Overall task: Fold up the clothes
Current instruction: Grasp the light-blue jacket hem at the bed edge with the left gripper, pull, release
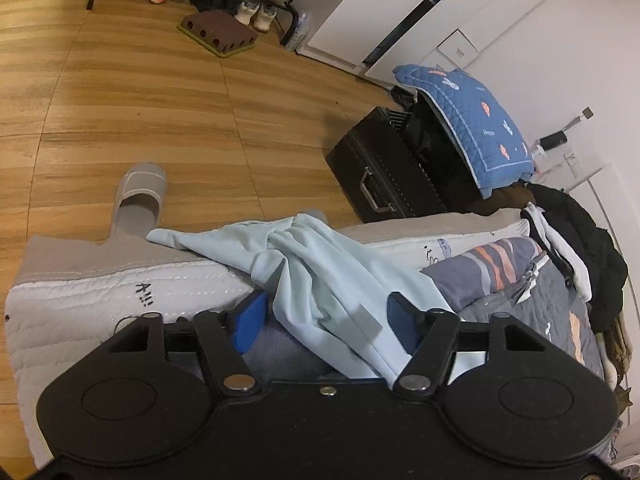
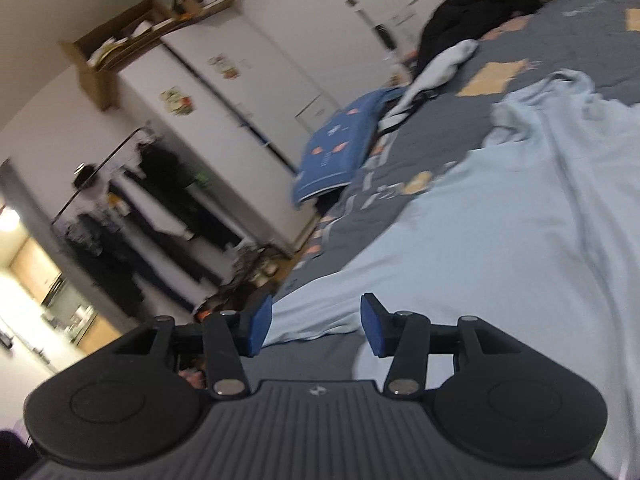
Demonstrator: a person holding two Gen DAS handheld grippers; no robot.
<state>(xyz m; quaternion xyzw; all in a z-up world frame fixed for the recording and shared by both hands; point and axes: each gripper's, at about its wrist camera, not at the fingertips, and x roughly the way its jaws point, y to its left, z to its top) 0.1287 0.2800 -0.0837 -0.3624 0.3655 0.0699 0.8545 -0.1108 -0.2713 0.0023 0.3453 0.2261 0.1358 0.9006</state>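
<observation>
Meanwhile, on a bed (image 1: 120, 292) in a lived-in room, a pale blue garment (image 1: 320, 276) lies half spread and half bunched, one crumpled end trailing over the mattress edge toward the floor. The left claw (image 1: 324, 322) hangs over that bunched end with its blue pads (image 1: 250, 326) set moderately wide; folds of the cloth run up between them and past the right-hand pad, yet neither pad is seen pressing, so nothing appears to be gripped. In the other view the right claw (image 2: 316, 326) hovers low at the garment's (image 2: 480, 240) near hem, jaws likewise part open and empty, the flat blue fabric stretching ahead and to its right across the patterned grey bedspread (image 2: 560, 28).

The risk, by this reading, lies with the left side. Closing there would likely pinch several twisted layers at once rather than a single edge, and any lift would carry the tangle along, leaving the fold lopsided. The overhanging end could also slide off the mattress toward the slipper (image 1: 140, 196) ahead and to the left of that claw if the cloth is tugged unevenly. The right view is blurred, so how close its pads sit to the hem cannot be judged; a bite taken too high would miss the fabric, one too deep could catch the bedspread beneath.
</observation>
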